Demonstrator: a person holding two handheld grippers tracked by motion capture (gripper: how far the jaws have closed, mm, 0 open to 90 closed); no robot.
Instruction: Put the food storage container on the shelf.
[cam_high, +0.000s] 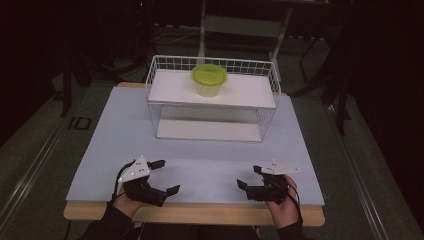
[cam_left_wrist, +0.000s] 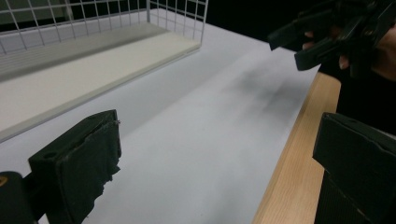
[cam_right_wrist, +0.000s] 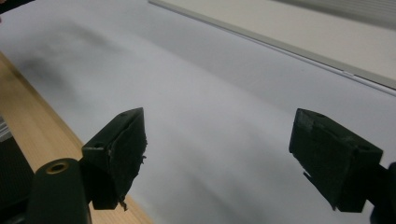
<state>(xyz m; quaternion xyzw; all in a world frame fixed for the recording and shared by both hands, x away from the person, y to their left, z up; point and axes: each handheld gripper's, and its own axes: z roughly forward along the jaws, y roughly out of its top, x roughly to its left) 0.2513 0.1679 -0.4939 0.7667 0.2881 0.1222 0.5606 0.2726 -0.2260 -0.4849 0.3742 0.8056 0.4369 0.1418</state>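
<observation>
A clear tub with a lime-green lid (cam_high: 209, 78) stands on the upper shelf of a white wire rack (cam_high: 212, 97) at the back of the table. My left gripper (cam_high: 165, 176) rests near the front edge at the left, jaws wide apart with nothing between them (cam_left_wrist: 215, 158). My right gripper (cam_high: 248, 176) sits near the front edge at the right, also open and empty (cam_right_wrist: 217, 154). In the left gripper view the right gripper (cam_left_wrist: 299, 44) shows far off, held by a hand. Both grippers lie well short of the rack.
A pale grey mat (cam_high: 200, 150) covers a wooden table whose bare edge (cam_high: 200, 214) runs along the front. The rack's lower shelf (cam_high: 207, 130) is bare. Dark floor and chair legs surround the table.
</observation>
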